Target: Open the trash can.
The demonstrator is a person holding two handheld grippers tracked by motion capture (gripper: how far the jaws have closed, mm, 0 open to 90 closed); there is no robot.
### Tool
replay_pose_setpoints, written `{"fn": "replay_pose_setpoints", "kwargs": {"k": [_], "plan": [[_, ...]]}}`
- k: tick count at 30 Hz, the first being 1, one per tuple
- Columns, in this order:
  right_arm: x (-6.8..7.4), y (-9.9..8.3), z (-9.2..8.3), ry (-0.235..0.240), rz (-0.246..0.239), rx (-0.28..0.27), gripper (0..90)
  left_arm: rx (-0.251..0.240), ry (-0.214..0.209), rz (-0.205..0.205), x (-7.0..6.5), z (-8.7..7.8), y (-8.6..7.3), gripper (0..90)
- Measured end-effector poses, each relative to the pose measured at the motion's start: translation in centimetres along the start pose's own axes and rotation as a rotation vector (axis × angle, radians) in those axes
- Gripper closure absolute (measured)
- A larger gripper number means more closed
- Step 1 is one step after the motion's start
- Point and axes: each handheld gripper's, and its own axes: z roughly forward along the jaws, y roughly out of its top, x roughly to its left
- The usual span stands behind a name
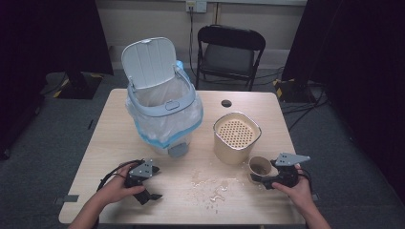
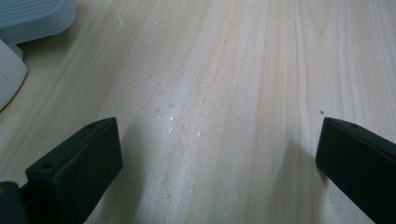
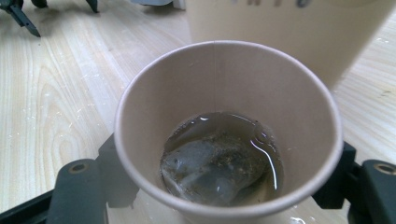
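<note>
A brown paper cup (image 1: 260,166) stands near the table's front right, beside a beige canister. My right gripper (image 1: 264,172) is shut on the paper cup (image 3: 224,93), one black jaw on each side of its wall. Inside lie a wet tea bag (image 3: 210,170) and a little brownish liquid. My left gripper (image 1: 154,183) rests low at the front left, open, with only bare wood between its jaws (image 2: 219,135). The beige canister (image 1: 236,136) has a perforated strainer top and rises right behind the cup (image 3: 280,32).
A light blue pedal bin (image 1: 162,112) lined with a clear bag stands at the back left of the table (image 1: 110,143), its lid (image 1: 149,62) up. Spilled drops and crumbs (image 1: 212,186) lie at the front middle. A black folding chair (image 1: 229,52) stands behind the table.
</note>
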Motion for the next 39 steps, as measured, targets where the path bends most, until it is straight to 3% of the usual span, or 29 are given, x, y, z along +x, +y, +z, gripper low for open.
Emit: {"fn": "replay_pose_setpoints", "kwargs": {"k": [15, 39], "plan": [[-1.7, 2.4, -2.1, -0.057, 0.012, 0.032, 27.2, -0.004, 0.001, -0.004, 0.0, 0.0, 0.0, 0.0], [-5.5, 4.6, -2.8, -0.094, 0.068, 0.072, 27.4, -0.008, 0.01, -0.008, -0.1, 0.1, 0.0, 0.0]]}}
